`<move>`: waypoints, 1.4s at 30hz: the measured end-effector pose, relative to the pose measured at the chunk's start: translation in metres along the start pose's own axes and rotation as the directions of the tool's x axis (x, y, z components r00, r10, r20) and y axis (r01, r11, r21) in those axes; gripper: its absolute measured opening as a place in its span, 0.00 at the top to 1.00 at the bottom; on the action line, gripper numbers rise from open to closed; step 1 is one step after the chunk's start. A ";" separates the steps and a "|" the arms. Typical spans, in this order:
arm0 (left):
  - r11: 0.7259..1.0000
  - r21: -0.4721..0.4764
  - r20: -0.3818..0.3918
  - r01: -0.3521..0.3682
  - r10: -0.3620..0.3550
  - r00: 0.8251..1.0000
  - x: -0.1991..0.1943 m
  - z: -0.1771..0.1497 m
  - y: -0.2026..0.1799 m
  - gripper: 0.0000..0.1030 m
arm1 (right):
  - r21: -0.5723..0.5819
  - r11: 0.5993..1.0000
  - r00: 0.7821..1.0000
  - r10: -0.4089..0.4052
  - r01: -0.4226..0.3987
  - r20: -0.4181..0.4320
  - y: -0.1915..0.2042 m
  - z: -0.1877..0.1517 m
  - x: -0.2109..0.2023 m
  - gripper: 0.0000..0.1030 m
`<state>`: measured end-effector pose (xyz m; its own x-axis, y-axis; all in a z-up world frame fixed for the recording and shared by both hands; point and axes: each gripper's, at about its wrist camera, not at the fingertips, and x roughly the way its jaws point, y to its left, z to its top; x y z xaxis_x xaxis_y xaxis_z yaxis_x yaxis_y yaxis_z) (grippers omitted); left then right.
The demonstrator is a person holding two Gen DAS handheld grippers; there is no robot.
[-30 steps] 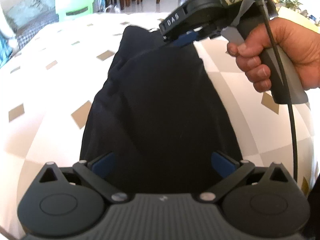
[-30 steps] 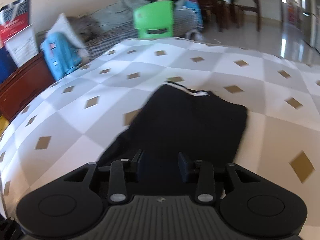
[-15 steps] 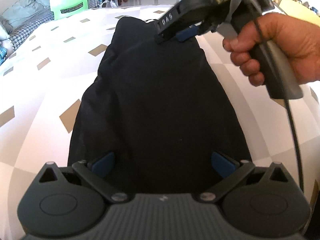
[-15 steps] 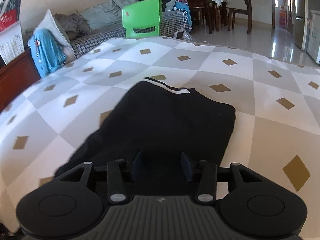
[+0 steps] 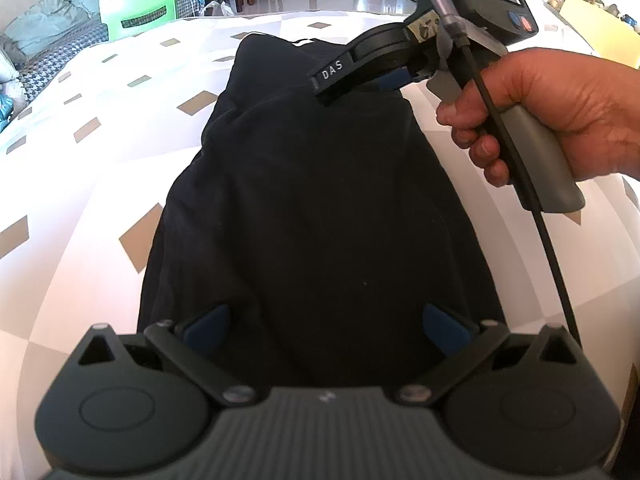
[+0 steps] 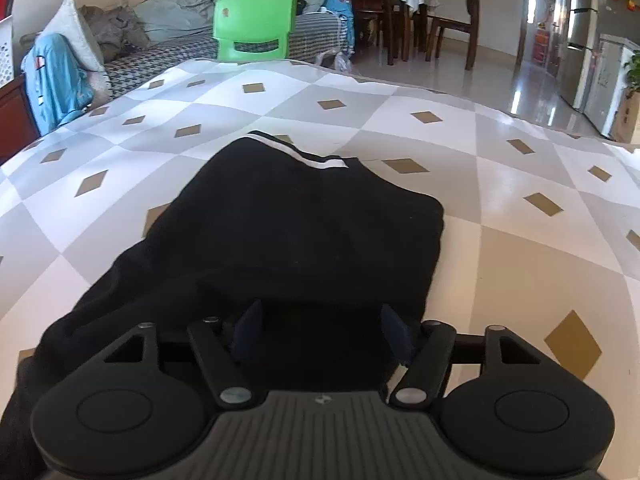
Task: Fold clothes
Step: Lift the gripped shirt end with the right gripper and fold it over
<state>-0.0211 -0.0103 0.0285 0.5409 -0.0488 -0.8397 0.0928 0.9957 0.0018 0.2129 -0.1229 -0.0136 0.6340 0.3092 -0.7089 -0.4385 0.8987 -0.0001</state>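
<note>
Black fabric, a folded garment (image 5: 320,208) with a thin white stripe (image 6: 320,162) at its far edge, lay flat on a quilted cover (image 6: 500,208) patterned in white, grey and tan diamonds. The left gripper (image 5: 326,326) hung over the garment's near end with its blue pads wide apart, pressing on nothing. The right gripper (image 6: 322,330), held in a person's hand (image 5: 560,116) on the right, was over the garment's right side; its jaws were opening, cloth lying between them but no longer pinched. A green plastic chair (image 6: 254,22) stood beyond the far edge.
</note>
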 end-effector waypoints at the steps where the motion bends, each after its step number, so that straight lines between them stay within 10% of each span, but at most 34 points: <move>1: 1.000 -0.003 -0.001 -0.001 0.001 1.000 0.000 0.000 0.000 0.00 | 0.003 1.000 1.000 -0.007 0.007 -0.001 -0.001 0.000 0.000 0.34; 15: 0.998 -0.068 -0.014 -0.003 0.002 1.000 0.005 -0.003 -0.013 0.00 | 0.031 0.963 0.964 -0.266 0.266 -0.020 -0.027 -0.006 -0.014 0.32; 28: 0.997 -0.074 0.003 -0.037 0.037 0.999 0.006 -0.005 0.000 0.00 | 0.240 0.781 0.816 -0.541 0.577 -0.202 -0.105 -0.028 -0.061 0.33; 37: 0.986 -0.125 -0.030 -0.108 0.105 0.994 0.026 0.000 0.013 0.00 | 0.215 0.933 0.958 -0.283 0.287 -0.053 -0.082 -0.040 -0.117 0.33; 42: 0.972 -0.187 -0.037 -0.142 0.137 0.990 0.034 0.006 0.026 0.00 | 0.053 0.993 0.994 -0.104 0.106 -0.041 -0.042 -0.055 -0.128 0.33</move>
<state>0.0045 0.0133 0.0027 0.5168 0.0915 -0.8512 -0.1426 0.9896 0.0197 0.1152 -0.2173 0.0386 0.6493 0.2013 -0.7334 -0.3349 0.9415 -0.0380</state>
